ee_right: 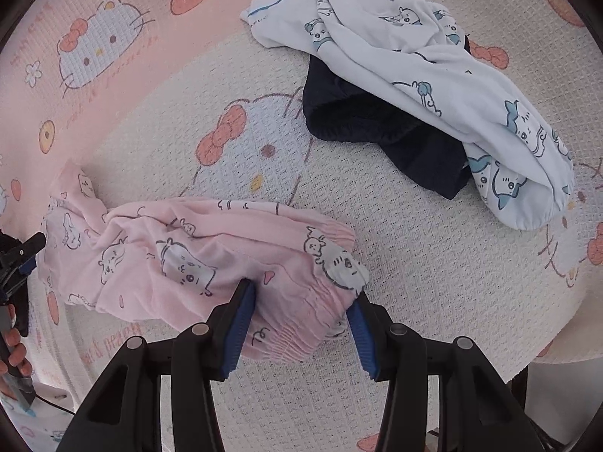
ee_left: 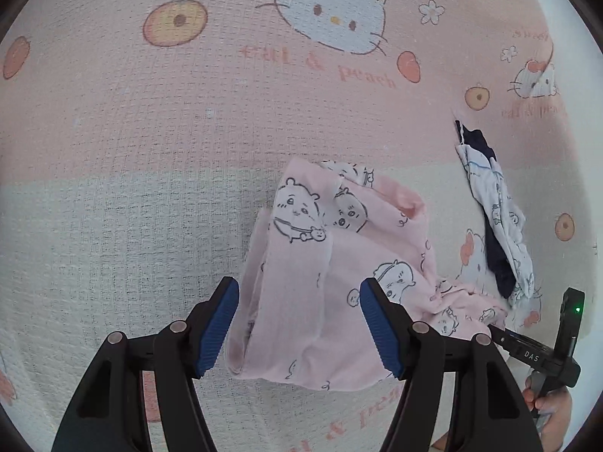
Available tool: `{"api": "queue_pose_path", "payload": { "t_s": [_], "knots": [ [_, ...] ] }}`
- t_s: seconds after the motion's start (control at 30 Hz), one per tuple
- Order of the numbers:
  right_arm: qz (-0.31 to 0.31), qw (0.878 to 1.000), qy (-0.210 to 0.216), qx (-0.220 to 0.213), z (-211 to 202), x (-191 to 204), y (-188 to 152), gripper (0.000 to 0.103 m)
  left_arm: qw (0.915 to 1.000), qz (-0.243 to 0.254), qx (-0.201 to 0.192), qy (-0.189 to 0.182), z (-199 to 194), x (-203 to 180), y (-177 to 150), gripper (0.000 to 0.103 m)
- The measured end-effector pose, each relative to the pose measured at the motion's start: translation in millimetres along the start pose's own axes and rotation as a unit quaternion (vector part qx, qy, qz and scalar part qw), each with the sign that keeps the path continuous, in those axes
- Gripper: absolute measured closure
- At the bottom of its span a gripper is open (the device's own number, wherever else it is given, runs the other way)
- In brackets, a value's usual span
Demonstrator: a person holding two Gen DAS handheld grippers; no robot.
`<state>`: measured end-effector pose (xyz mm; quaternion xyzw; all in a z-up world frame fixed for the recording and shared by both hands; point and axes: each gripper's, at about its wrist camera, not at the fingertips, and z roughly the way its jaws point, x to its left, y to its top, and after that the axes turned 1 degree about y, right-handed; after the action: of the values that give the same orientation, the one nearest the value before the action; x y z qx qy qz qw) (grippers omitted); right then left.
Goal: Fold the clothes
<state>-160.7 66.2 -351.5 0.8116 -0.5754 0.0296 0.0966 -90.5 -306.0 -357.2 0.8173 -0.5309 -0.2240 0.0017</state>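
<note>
A: Where are the pink shorts (ee_right: 181,260)?

B: Crumpled on the cat-print blanket (ee_left: 150,120), stretched between both tools. The right gripper (ee_right: 299,324) is clenched on the gathered waistband, fabric bunched between its blue pads (ee_right: 239,324).

A: And the left gripper (ee_left: 297,327)?

B: Its jaws stand apart around the folded leg end; I cannot tell whether the pads press it.

A: Free space?

B: Bare blanket beyond the left gripper. The white printed garment (ee_right: 433,71) lies over a navy garment (ee_right: 377,124), well apart from the shorts.
</note>
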Motion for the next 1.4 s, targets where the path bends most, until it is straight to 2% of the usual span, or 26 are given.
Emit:
{"api": "queue_pose_path", "payload": {
  "t_s": [0.13,0.17,0.2,0.27,0.33,0.4,0.43,0.5,0.53,0.63,0.73,0.9,1.07,1.1,1.23,1.27,1.3,1.37,1.4],
  "knots": [
    [0.006,1.0,0.001,0.0,-0.7,-2.4,-0.5,0.055,1.0,0.0,0.001,-0.006,7.2,-9.3,3.1,0.039],
    [0.006,1.0,0.001,0.0,-0.8,-2.8,-0.7,0.055,0.9999,0.003,-0.003,0.014,9.0,-11.5,3.6,0.04],
    [0.006,1.0,0.0,0.0,-0.7,-3.2,-1.0,0.055,0.9994,0.006,-0.007,0.034,10.8,-13.8,4.1,0.053],
    [0.007,1.0,0.0,0.0,-0.3,-4.4,-0.4,0.054,0.9969,0.013,-0.014,0.077,14.7,-18.2,3.7,0.069],
    [0.011,1.0,0.002,-0.001,0.3,-6.4,0.2,0.054,0.9958,0.014,-0.026,0.086,14.9,-18.2,-1.1,0.071],
    [0.008,1.0,-0.002,-0.012,-0.9,-7.2,0.9,0.055,0.9935,0.011,-0.044,0.104,12.2,-17.6,-7.7,0.077],
    [0.001,1.0,-0.01,-0.025,-3.7,-5.7,1.4,0.066,0.9922,0.01,-0.049,0.114,11.6,-16.8,-10.8,0.077],
    [-0.02,0.998,-0.03,-0.053,-10.8,-1.0,3.0,0.079,0.9907,-0.001,-0.054,0.125,10.6,-11.4,-17.2,0.077],
    [-0.033,0.997,-0.039,-0.06,-12.2,0.3,4.7,0.08,0.991,-0.012,-0.056,0.121,8.8,-6.8,-20.3,0.077],
    [-0.042,0.996,-0.049,-0.065,-10.5,-3.2,11.7,0.081,0.9917,-0.043,-0.062,0.105,3.5,8.1,-29.9,0.077],
    [-0.028,0.997,-0.04,-0.062,-8.9,-12.9,18.8,0.081,0.9902,-0.051,-0.067,0.111,-1.7,17.9,-36.5,0.077],
    [-0.036,0.995,-0.064,-0.06,-9.6,-12.8,17.6,0.078,0.9868,-0.026,-0.072,0.142,-5.7,11.9,-47.7,0.074],
    [-0.048,0.991,-0.101,-0.073,-18.0,-1.8,9.2,0.071,0.9813,0.032,-0.088,0.168,-12.5,-8.4,-54.8,0.074],
    [-0.044,0.992,-0.095,-0.072,-20.1,-1.8,7.6,0.07,0.9804,0.042,-0.09,0.17,-15.4,-11.9,-57.6,0.074],
    [0.001,0.996,-0.045,-0.071,-31.1,-15.9,1.8,0.051,0.98,0.045,-0.116,0.155,-38.6,-17.8,-69.8,0.073],
    [0.015,0.997,-0.03,-0.072,-34.4,-20.8,0.5,0.049,0.9799,0.044,-0.12,0.153,-43.4,-20.2,-70.9,0.07],
    [0.03,0.997,-0.014,-0.073,-37.9,-26.1,-0.7,0.048,0.9801,0.047,-0.12,0.152,-47.3,-23.0,-71.9,0.059],
    [0.062,0.995,0.025,-0.074,-44.8,-37.5,-4.0,0.047,0.9785,0.057,-0.123,0.156,-54.1,-29.6,-75.1,0.044],
    [0.079,0.993,0.048,-0.075,-48.4,-44.0,-6.0,0.047,0.9776,0.065,-0.127,0.154,-60.1,-33.0,-80.7,0.044]
  ]
}}
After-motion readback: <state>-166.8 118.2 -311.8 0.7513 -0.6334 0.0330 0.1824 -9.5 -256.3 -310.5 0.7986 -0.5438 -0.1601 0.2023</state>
